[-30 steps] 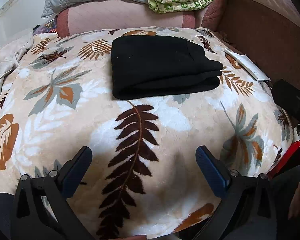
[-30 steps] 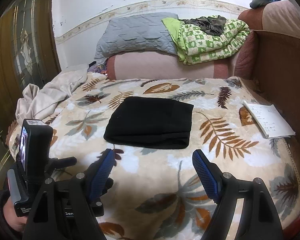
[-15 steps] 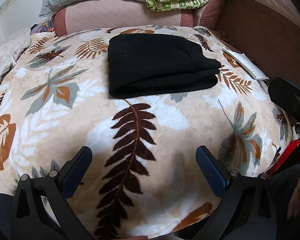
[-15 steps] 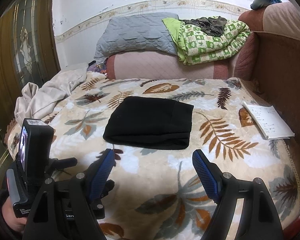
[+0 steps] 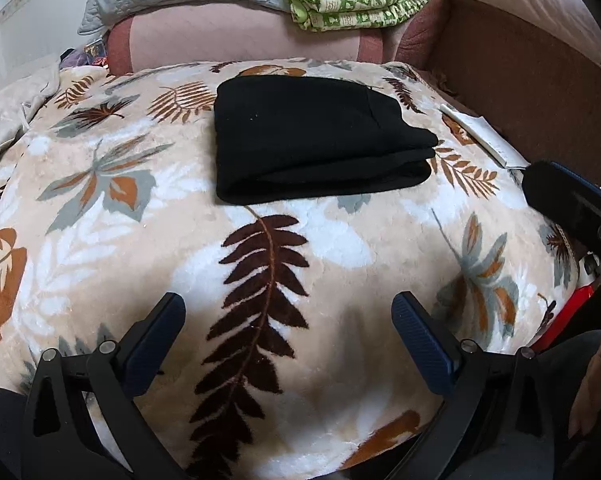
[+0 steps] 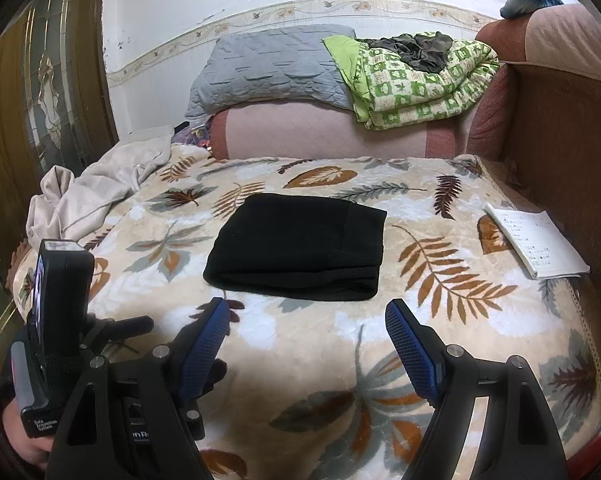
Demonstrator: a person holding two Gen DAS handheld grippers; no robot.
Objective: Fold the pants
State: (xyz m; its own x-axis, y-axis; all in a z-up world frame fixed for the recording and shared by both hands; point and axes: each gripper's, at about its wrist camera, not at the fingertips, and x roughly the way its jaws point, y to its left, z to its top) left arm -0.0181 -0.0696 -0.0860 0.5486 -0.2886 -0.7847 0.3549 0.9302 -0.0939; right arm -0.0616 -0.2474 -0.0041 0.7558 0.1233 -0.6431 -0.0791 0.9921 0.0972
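We see the black pants (image 5: 316, 140) folded mid-frame on the bed (image 5: 340, 240); our left gripper (image 5: 288, 332) and right gripper (image 6: 306, 336) gape wide, empty, so we judge only gentle edge-smoothing remains.

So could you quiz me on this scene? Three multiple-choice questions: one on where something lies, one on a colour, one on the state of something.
1. Where does the notepad lie?
A. on top of the pants
B. on the leaf-print blanket, to the right of the pants and apart from them
C. on the grey quilt

2. What colour are the pants?
A. black
B. green
C. beige

3. How are the pants now?
A. spread out flat at full length
B. hanging from a tool
C. folded into a compact stack, no tool touching them

Answers: 1 B, bare blanket shows between pad and pants; 2 A, plainly black in both views; 3 C, layered edges show at the front, and the left tool and right tool are open, short of the pants.
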